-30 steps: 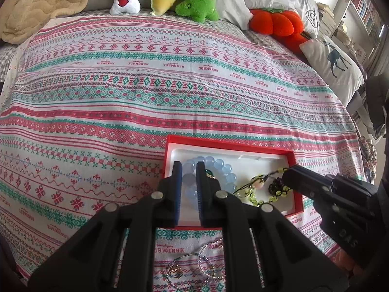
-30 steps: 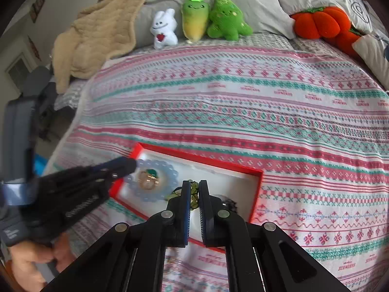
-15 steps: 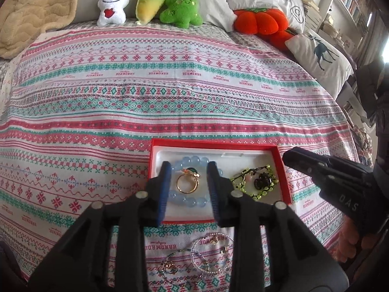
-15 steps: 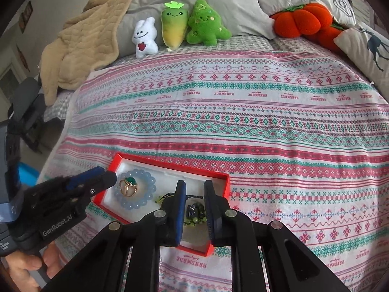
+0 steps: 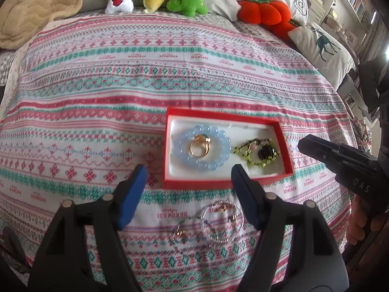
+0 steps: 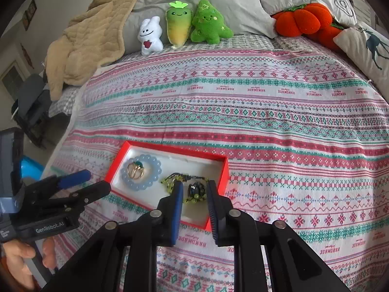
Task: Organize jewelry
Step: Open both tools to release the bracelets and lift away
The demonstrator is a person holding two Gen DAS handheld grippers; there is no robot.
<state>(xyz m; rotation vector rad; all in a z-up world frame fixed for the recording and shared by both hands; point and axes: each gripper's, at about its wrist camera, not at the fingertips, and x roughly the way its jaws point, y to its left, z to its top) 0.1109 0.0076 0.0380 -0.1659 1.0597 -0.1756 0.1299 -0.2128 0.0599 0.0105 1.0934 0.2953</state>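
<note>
Both hand-held grippers, left and right, had just opened, empty; ring and bracelets boxed; chains at 6 o'clock remained on bed.

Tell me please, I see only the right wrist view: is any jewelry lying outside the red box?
Observer: Yes. The left wrist view shows a sparkly hoop on the bedspread, just in front of the red box's near wall.
Operator: Is it alone there?
Observer: No. A thinner chain with a gold charm lies to its left; the two seem to overlap.
Operator: Does the left gripper hold one of them?
Observer: No. The left gripper's fingers have just been opening and stand wide apart with nothing between them. Both pieces lie untouched on the cloth.
</note>
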